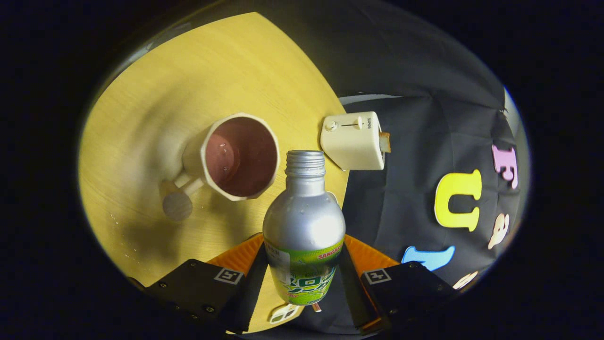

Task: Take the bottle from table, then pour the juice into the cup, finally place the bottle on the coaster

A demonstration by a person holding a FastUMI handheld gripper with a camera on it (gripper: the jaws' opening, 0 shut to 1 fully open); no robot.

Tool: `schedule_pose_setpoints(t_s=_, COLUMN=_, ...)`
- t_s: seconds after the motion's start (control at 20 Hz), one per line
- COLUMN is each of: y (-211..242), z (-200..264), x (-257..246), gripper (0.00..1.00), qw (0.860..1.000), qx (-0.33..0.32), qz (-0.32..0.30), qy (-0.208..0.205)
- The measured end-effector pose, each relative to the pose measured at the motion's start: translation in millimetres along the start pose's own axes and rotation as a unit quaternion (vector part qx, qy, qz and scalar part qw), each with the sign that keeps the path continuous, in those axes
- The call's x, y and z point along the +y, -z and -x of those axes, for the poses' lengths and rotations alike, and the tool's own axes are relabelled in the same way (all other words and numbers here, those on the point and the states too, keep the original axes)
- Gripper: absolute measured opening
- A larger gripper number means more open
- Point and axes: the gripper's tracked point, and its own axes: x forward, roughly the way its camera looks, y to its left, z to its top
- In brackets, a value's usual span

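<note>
One bottle [303, 226] is clamped between the two fingers [245, 283] of one gripper [302, 288], with one cup [236, 158], one toaster [353, 140] and one table [155, 118].

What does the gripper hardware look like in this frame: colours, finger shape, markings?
The gripper has two black fingers with flat, wedge-like outer housings fastened by small screws. Each housing carries a square black-and-white fiducial tag near its front edge. Orange ribbed parts sit behind the fingers, one on each side. The inner finger edges look finely toothed. No cables can be seen.

A staged recording booth: black cloth wall [415, 141] behind a small wooden table [155, 94] bearing a toaster [351, 141].
</note>
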Motion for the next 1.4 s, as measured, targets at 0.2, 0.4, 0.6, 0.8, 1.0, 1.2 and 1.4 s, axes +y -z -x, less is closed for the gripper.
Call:
schedule_pose_setpoints(t_s=0.2, y=1.8, z=5.5, x=-0.6, gripper=0.78, qw=0.995, qx=-0.02, qz=-0.093, qy=-0.012)
schedule_pose_setpoints(t_s=0.4, y=3.5, z=10.4, x=-6.2, gripper=0.78, qw=0.986, qx=-0.035, qz=-0.164, qy=-0.011)
schedule_pose_setpoints(t_s=0.6, y=8.6, z=13.9, x=-4.5, gripper=0.78, qw=0.965, qx=-0.046, qz=-0.258, qy=-0.029)
schedule_pose_setpoints(t_s=0.8, y=16.3, z=16.8, x=-8.2, gripper=0.78, qw=0.944, qx=-0.06, qz=-0.322, qy=-0.027)
schedule_pose_setpoints(t_s=1.0, y=26.5, z=24.2, x=-9.1, gripper=0.78, qw=0.927, qx=-0.076, qz=-0.367, qy=-0.025)
schedule_pose_setpoints(t_s=1.2, y=33.5, z=30.2, x=-13.7, gripper=0.77, qw=0.909, qx=-0.094, qz=-0.405, qy=-0.021)
schedule_pose_setpoints(t_s=1.4, y=43.8, z=33.0, x=-21.5, gripper=0.77, qw=0.869, qx=-0.121, qz=-0.48, qy=-0.008)
